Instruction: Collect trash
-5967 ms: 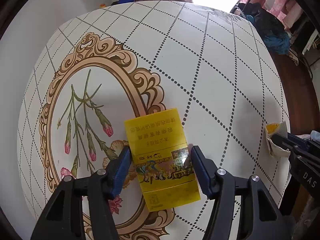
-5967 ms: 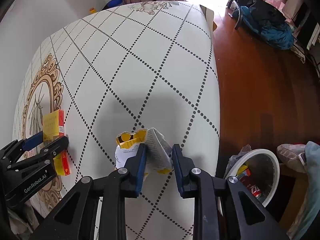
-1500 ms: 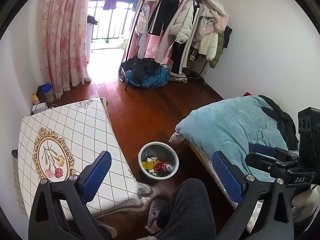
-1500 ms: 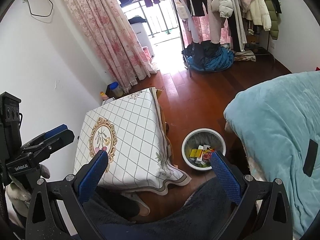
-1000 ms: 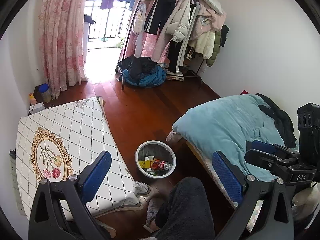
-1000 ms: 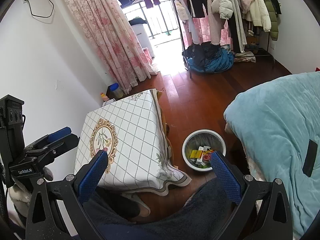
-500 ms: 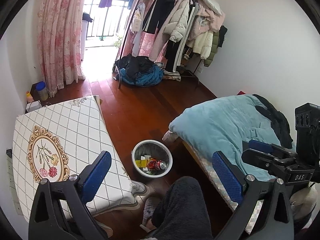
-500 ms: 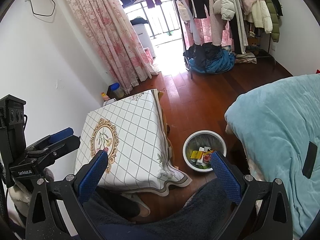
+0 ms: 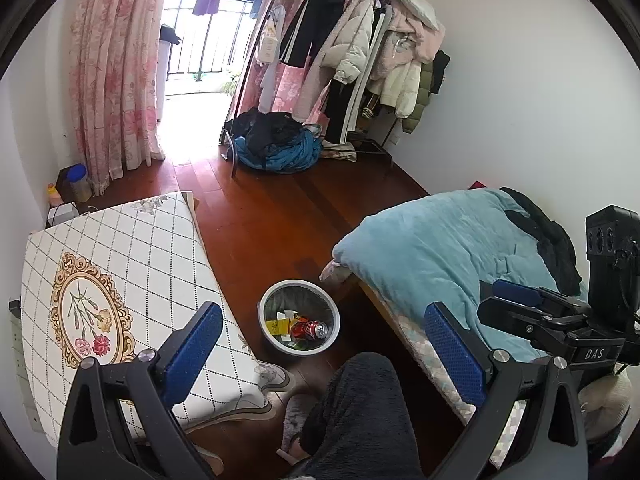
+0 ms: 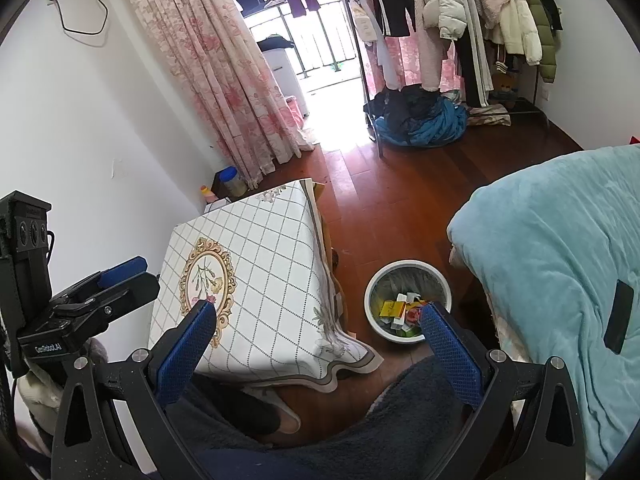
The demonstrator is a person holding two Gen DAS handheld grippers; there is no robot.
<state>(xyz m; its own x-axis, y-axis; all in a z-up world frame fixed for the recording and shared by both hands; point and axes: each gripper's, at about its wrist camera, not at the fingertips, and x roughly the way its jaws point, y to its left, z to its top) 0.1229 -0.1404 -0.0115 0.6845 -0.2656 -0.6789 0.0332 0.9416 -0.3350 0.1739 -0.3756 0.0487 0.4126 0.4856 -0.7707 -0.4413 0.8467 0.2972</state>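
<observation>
Both grippers are held high, well above the bin (image 9: 299,322), which stands on the wood floor between the table (image 9: 132,280) and the bed (image 9: 440,248). The left gripper (image 9: 324,354) has its fingers wide apart w/ nothing between them; same for the right gripper (image 10: 318,354), pads spread and empty.

The trash is all in the bin: yellow box (image 9: 279,325), red can (image 9: 310,329), white paper scraps (image 10: 400,320), plus bits of green at the bin's near wall. Nothing lies on the tablecloth beside the bin, so collecting looks done, or close to it.

Handling, as a judgement: the box is light card, stiff on its flat faces, so pinch across the narrow sides. The can is probably empty, light and slippery, and dents easily; take it across the middle w/ a gentle squeeze. Paper scraps are soft and crush to nothing, so grab the bulk, not an edge. The bin itself looks like thin plastic w/ a liner and may tip if nudged; take it by the rim if it needs moving.
</observation>
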